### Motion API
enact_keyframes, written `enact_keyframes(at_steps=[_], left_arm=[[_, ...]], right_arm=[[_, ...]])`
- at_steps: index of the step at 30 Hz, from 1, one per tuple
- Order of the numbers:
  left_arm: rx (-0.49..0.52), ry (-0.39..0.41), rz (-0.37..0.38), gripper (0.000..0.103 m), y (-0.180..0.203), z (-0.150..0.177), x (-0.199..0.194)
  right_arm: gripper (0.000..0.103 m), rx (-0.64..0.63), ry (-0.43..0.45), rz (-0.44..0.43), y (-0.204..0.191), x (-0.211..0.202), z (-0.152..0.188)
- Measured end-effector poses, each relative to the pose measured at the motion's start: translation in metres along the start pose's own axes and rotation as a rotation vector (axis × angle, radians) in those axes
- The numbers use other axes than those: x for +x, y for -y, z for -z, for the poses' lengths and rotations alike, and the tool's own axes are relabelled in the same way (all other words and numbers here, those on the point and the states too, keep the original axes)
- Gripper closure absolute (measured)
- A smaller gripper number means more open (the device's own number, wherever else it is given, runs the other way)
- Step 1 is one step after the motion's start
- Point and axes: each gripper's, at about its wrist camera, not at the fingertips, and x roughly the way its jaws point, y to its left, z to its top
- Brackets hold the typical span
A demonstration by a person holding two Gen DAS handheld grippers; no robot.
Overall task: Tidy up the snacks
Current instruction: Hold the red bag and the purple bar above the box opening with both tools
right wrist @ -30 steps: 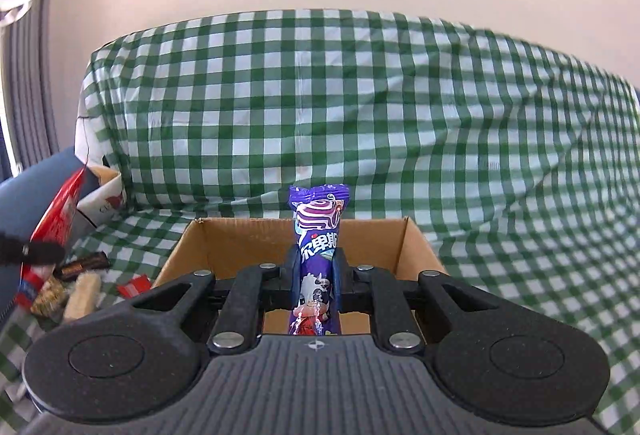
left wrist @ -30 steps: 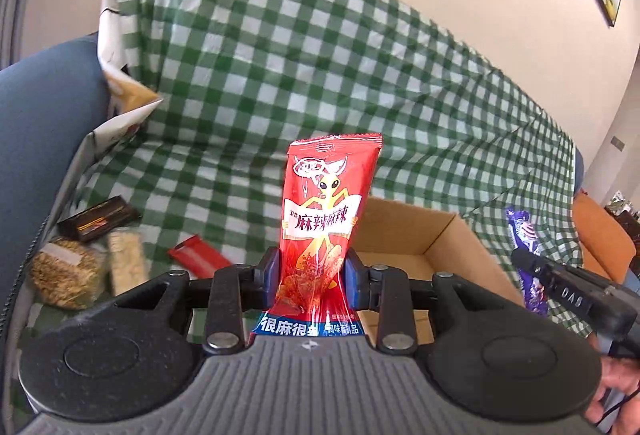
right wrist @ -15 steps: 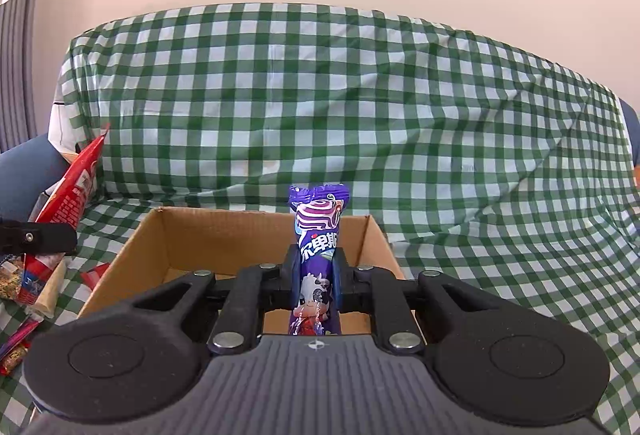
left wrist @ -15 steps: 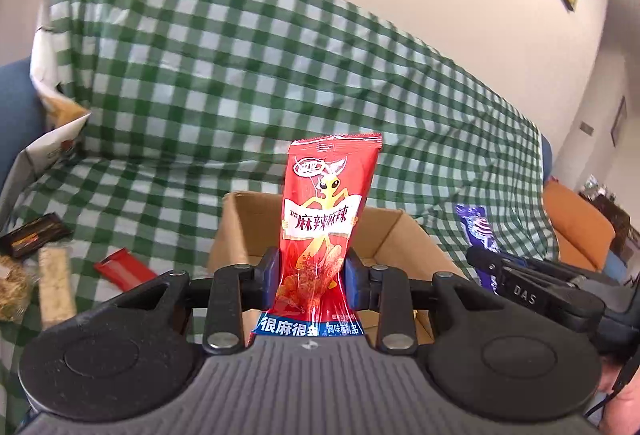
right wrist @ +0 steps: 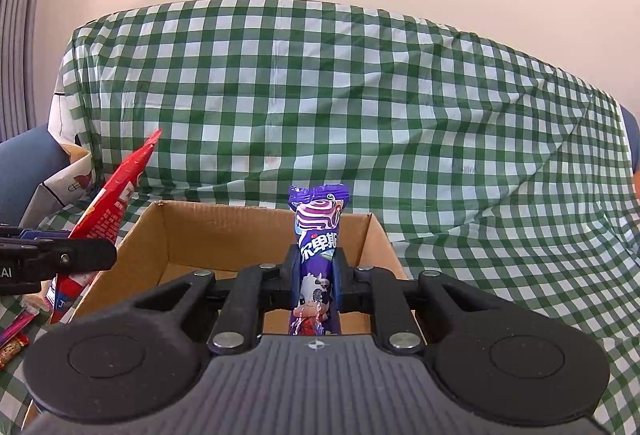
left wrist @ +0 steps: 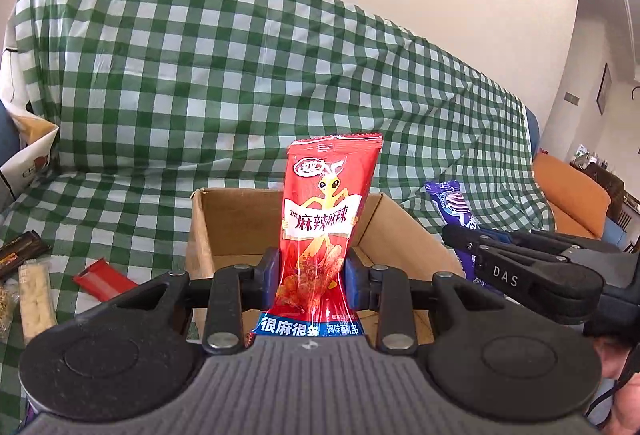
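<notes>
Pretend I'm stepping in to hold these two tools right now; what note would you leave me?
Left gripper: shut on the red snack packet, held upright in front of the cardboard box.
Right gripper: shut on the purple candy packet, also upright by the box.
Box interior: no snacks visible in the part that shows.
Still on the checkered cloth to the left: a small red packet, a pale bar and a dark bar.
Left to do: probably drop both held packets in the box, then fetch the rest.

left claw point(left wrist: 312, 277) clamped on a packet, right claw point(right wrist: 316, 275) likewise — side by side
</notes>
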Motion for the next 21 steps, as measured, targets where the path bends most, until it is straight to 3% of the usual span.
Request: enact_keyframes(at_steps=[21], left_arm=[[0.005,0.003,0.016,0.067,0.0011,0.0,0.0002]], right_arm=[[0.088,-0.005,-0.007,0.001,0.0024,0.0014,0.0]])
